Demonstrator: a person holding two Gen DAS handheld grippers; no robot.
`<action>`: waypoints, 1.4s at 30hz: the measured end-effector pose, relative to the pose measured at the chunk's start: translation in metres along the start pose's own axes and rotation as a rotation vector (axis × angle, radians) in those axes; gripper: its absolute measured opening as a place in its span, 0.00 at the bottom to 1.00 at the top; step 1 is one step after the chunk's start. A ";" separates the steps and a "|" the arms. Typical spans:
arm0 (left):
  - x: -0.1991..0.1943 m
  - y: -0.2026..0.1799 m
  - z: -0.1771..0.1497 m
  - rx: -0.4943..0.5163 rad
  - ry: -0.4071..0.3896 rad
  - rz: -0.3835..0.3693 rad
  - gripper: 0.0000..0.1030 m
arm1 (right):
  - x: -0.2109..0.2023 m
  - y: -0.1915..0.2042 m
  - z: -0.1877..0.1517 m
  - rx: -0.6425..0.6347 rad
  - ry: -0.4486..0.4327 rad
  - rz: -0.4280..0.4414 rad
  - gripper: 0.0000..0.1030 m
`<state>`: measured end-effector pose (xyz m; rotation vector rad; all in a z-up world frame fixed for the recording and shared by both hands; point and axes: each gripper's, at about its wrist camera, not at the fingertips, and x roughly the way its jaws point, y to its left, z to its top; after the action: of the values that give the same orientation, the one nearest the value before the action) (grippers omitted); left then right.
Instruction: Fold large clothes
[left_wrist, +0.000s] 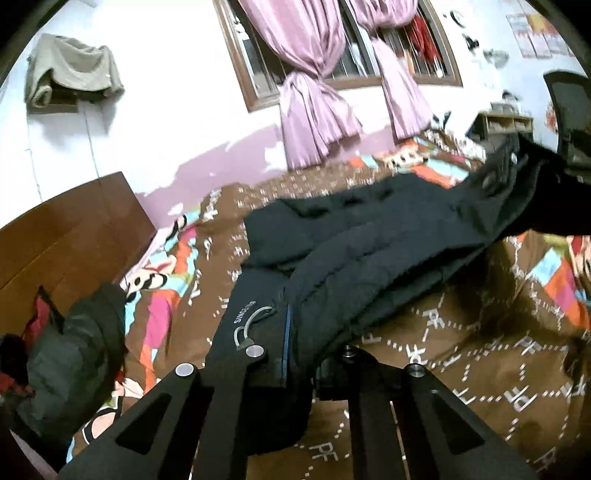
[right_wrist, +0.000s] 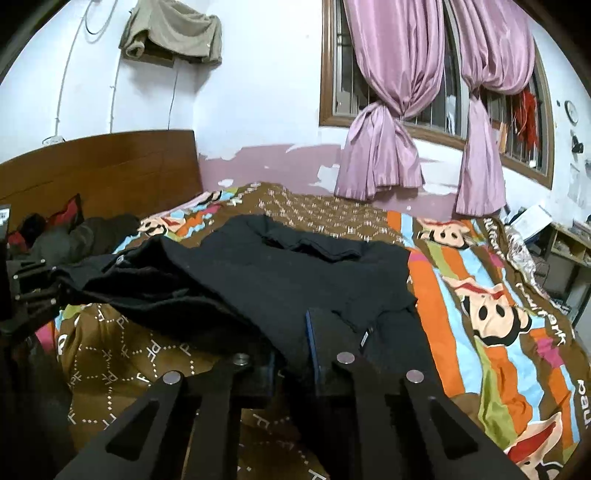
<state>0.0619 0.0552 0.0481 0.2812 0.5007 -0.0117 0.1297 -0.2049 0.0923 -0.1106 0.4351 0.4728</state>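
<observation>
1. Right now the left gripper (left_wrist: 295, 354) has its jaws pinched on the near hem of the black jacket (left_wrist: 369, 236), with a thick wad of fabric and a blue-edged strip caught between the fingers.
2. Likewise the right gripper (right_wrist: 295, 365) has its jaws pressed together on another stretch of the same jacket's (right_wrist: 295, 266) near edge, cloth bunched between the pads.
3. Most of the jacket lies across the middle of the bed (right_wrist: 480, 295), on its patterned cover, while the near edge is lifted off the cover by both grips. One end rises toward the right of the left wrist view, where the other gripper holds it.
4. Risk, as I judge it: the padded fabric is bulky and slick, so a pinch on only the outer layer could slip when the edge is carried over, and the fold would collapse.
5. Uneven lifting by the two hands would skew the fold line, since the span between them already sags and creases.
6. A drawcord loop (left_wrist: 247, 325) hangs just beside the left fingers; it could snag on them at release.
7. Dragging rather than lifting could ruck the cover beneath and pull the jacket toward the near edge of the bed.
8. Other dark clothes (right_wrist: 74, 236) sit by the headboard (right_wrist: 110, 166), well apart from the jacket.
</observation>
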 end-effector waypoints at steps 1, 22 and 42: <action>-0.006 0.002 0.003 -0.012 -0.016 -0.002 0.07 | -0.007 0.002 0.002 0.001 -0.011 0.003 0.11; -0.033 0.038 0.097 0.057 -0.134 -0.005 0.06 | -0.008 -0.001 0.112 -0.268 0.111 -0.009 0.11; 0.163 0.064 0.182 0.039 0.046 0.017 0.06 | 0.166 -0.051 0.144 -0.373 0.223 -0.155 0.11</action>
<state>0.2957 0.0769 0.1400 0.3242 0.5438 0.0020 0.3414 -0.1518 0.1514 -0.5579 0.5480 0.3860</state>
